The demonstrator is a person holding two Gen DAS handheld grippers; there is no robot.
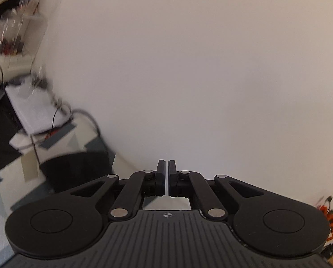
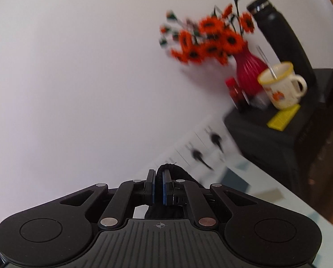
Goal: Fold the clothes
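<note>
My left gripper (image 1: pixel 167 164) is shut, its two pads almost touching with only a thin bright slit between them; whether thin fabric is pinched there I cannot tell. It points at a plain white wall. A dark garment (image 1: pixel 77 169) lies low at the left on a patterned surface. My right gripper (image 2: pixel 159 175) is shut on a bunched fold of black cloth (image 2: pixel 166 169), which bulges above and below the pads. It also faces the white wall.
In the right wrist view a black box (image 2: pixel 278 138) holds a red vase of orange flowers (image 2: pixel 247 71), a cream mug with a spoon (image 2: pixel 280 87), a black bottle (image 2: pixel 278 33) and a yellow pad (image 2: pixel 282 116). In the left wrist view cluttered shelves (image 1: pixel 14 33) and cables stand at left.
</note>
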